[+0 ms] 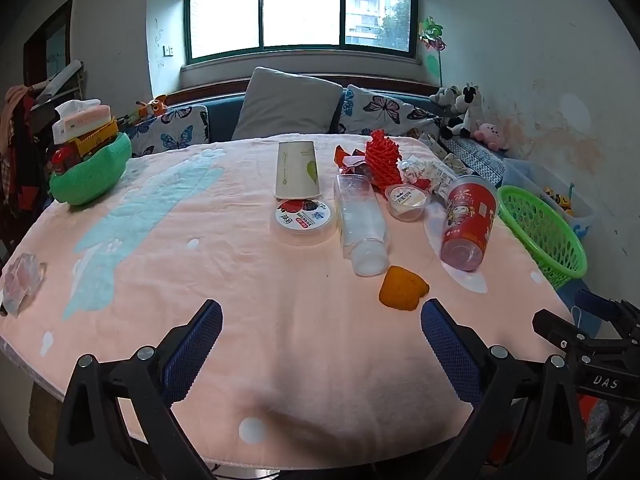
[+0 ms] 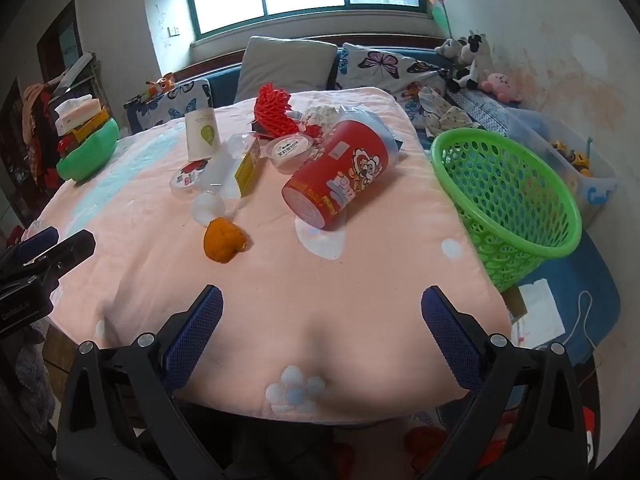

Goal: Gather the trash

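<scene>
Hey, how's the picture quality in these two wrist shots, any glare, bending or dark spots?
Left wrist view: the window is blown out white, and fisheye bends the pink cloth-covered table with black corners. Right wrist view: same curved distortion, the green perforated plastic basket stretched, and a soft shadow on the cloth between the fingers.

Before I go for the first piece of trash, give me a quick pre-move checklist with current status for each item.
1. Left gripper open with nothing between the pads: ok.
2. Right gripper open with nothing between the pads: ok.
3. Green basket within view at the table's right edge, opening facing up: ok.
4. Basket has room: ok, nothing visible inside it.
5. Nearest trash unobstructed: ok, the orange peel lies alone on the pink tablecloth, ahead of both grippers.
6. Red cup drained before lifting: cannot tell; it lies on its side and its inside is hidden.
</scene>
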Tool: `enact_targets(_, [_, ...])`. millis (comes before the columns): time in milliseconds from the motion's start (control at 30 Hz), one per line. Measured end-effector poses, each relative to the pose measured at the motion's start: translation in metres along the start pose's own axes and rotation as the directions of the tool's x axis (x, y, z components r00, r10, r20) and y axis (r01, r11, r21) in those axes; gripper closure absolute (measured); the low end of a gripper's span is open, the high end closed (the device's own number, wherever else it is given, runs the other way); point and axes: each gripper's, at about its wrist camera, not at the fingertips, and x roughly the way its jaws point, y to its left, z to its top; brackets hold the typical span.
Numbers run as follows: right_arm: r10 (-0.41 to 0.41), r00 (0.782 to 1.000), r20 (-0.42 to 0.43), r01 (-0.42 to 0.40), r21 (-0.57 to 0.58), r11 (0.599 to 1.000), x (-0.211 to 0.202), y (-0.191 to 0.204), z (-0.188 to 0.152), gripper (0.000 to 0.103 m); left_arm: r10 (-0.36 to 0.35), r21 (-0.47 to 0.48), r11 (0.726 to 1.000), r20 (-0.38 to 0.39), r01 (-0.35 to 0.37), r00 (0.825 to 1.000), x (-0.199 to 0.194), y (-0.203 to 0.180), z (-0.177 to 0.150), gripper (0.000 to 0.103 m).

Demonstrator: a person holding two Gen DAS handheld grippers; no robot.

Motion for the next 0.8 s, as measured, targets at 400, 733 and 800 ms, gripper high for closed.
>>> enact_targets(400, [0.002,1.000,0.000,-0.002,0.002,1.000,-0.0024,0.0011,0.0009,0.004,0.000,-0.001,1.000,0.001,0.000,1.000,-0.0034,-0.0012,0.0007,0.006])
enact_targets(733, [0.003,1.000,-0.002,-0.003,0.005,1.000,-0.0021,0.0009,0.0008,0.004,-0.002,-0.004,1.000,0.003,0.002,1.000,-0.0044,-0.0016,0.0004,0.006])
enact_targets(800, [0.003,1.000,-0.002,-0.003,0.005,1.000,-0.0020,0.0008,0.0008,0.004,-0.002,-0.004,1.000,0.003,0.002,1.000,-0.0043,-0.0015,0.0002,0.006])
